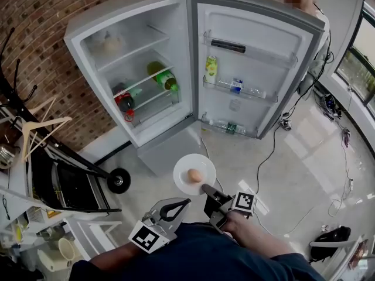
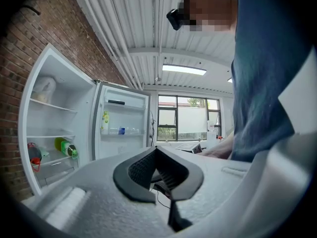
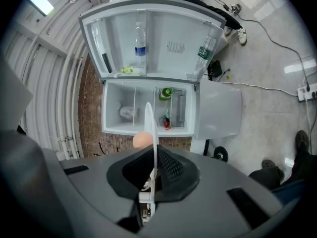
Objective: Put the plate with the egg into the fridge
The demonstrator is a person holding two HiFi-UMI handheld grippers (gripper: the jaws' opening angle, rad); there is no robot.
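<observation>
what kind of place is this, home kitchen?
Likely a lab or office mock-up, not a home kitchen: open fridge against a brick wall, loose cables across the tiled floor, big office-style windows.

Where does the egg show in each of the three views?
Head view: low centre, egg on the plate.
Left gripper view: not in it.
Right gripper view: centre, egg left of the plate, just above the jaws.
Shared landmark: green bottle in the fridge, in all three.

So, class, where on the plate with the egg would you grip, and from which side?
Pinch the plate by its near rim, from the person's side, as the right gripper does: it's thin and flat, and the egg sits mid-plate.
</observation>
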